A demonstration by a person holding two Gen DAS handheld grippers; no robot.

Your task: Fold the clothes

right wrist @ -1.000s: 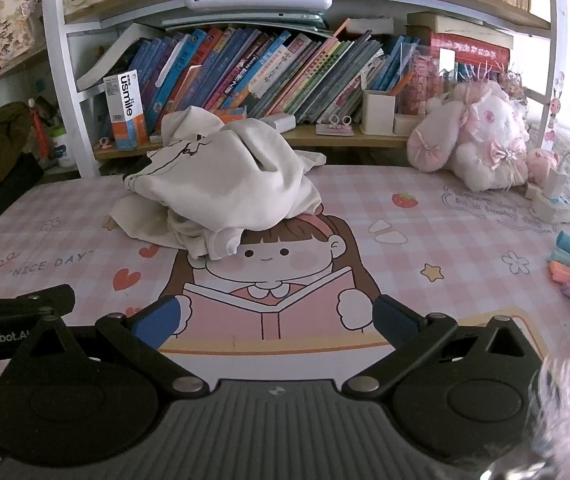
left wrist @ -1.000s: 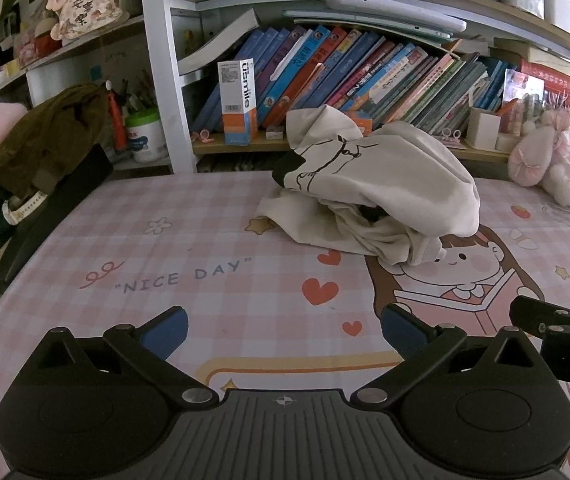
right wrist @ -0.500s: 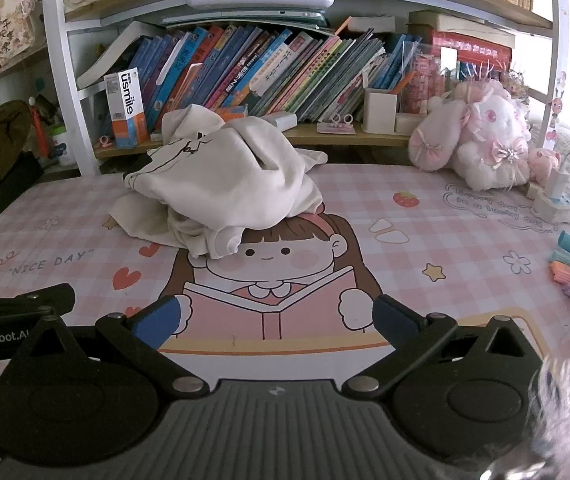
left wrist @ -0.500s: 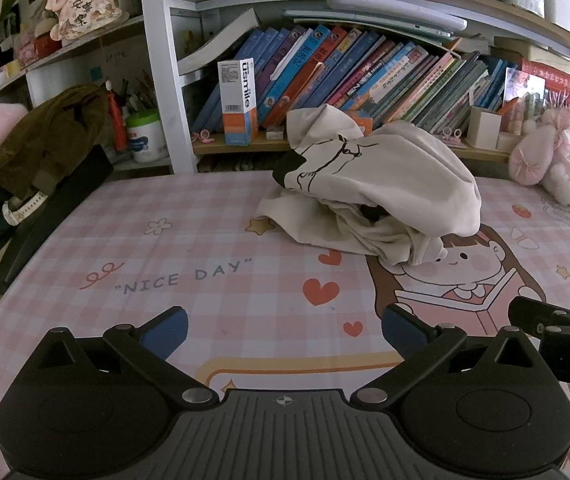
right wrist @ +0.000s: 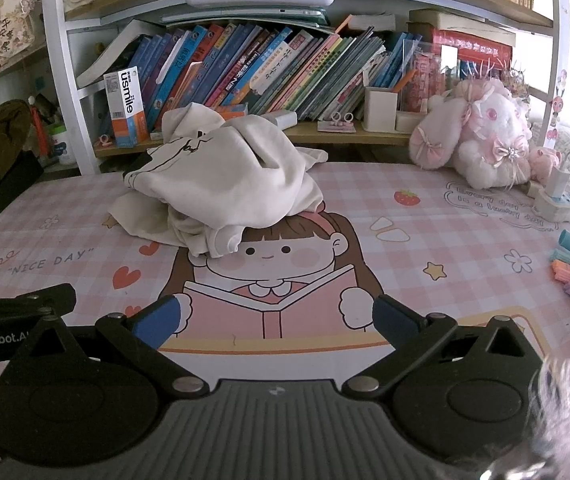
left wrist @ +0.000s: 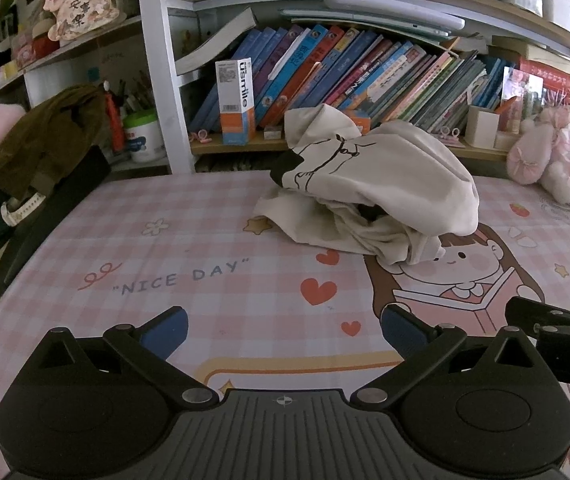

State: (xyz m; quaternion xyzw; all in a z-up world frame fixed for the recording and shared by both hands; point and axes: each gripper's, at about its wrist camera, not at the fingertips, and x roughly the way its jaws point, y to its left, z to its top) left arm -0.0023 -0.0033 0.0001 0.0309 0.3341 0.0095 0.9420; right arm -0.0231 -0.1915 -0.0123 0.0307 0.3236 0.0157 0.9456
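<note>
Cream garment [left wrist: 373, 184] lies crumpled at frame centre on the tabletop [left wrist: 189, 240], unfolded. Left gripper [left wrist: 283, 326] and right gripper [right wrist: 277, 314] hover near, fingers spread and empty, ready to grasp.

My left gripper [left wrist: 283, 330] hangs low over the pink checked mat [left wrist: 189, 240], its blue-tipped fingers [left wrist: 165, 330] spread wide with nothing between them. Well ahead of it, a cream sweatshirt [left wrist: 369, 188] lies in a crumpled heap on the mat, a black line drawing showing on its upper fold. Part of my right gripper [left wrist: 557, 322] pokes in from the right edge, too little of it showing to read its jaws. Behind the heap, slanted books [left wrist: 349, 76] fill the shelf, and a pink plush toy [left wrist: 557, 160] sits at the far right.
</note>
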